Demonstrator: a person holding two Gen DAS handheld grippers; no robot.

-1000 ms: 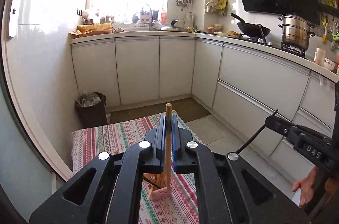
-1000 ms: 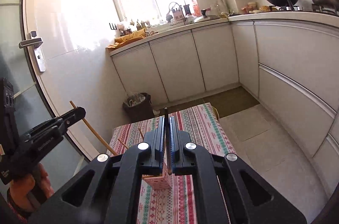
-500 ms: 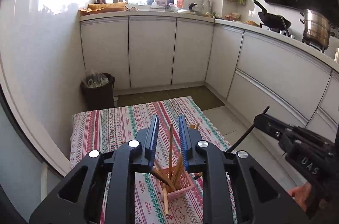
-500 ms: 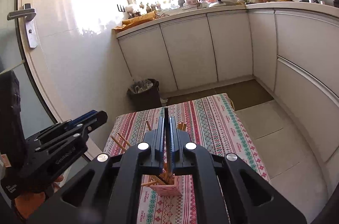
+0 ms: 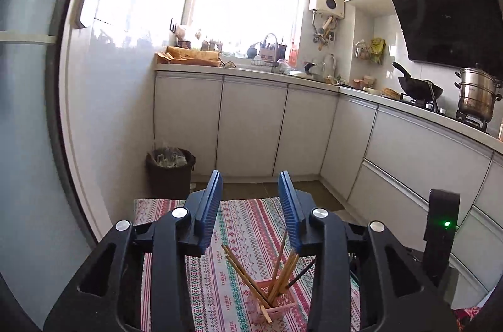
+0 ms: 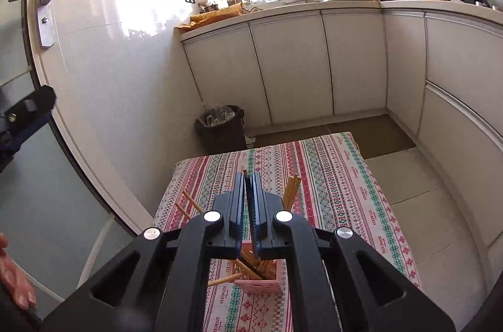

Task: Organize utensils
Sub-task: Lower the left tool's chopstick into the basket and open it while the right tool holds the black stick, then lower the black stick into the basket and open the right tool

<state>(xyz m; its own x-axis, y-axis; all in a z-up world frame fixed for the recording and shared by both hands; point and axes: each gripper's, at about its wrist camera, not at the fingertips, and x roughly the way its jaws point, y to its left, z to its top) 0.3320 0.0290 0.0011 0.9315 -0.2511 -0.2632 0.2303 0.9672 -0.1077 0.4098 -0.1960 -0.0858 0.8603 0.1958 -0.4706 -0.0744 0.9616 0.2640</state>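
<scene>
Left gripper (image 5: pixel 250 208): jaws apart and opening, nothing between the blue pads; it hangs above the near part of the table.
Right gripper (image 6: pixel 250 200): jaws almost together, a thin dark chopstick (image 6: pixel 251 264) runs up between the pads from the basket; whether the pads press on it I cannot tell.
Basket (image 5: pixel 276 308): small, pink, standing on the cloth near the table's near edge, just under both grippers.
Chopsticks (image 5: pixel 248 277): wooden sticks stand in the basket, fanning out to left and right past its rim; one pokes out low on the left side.
Table (image 6: pixel 345 190): covered by a striped red, green and white cloth; the cloth beyond the basket is bare out to the far edge.
Table edges: left edge runs close to a white wall; right edge meets open floor tiles.
Bin (image 6: pixel 221 124): dark, lined with a bag, on the floor just past the table's far left corner.
Cabinets (image 5: pixel 251 124): white doors along the far wall, turning along the right side, with a strip of open floor between them and the table.
</scene>
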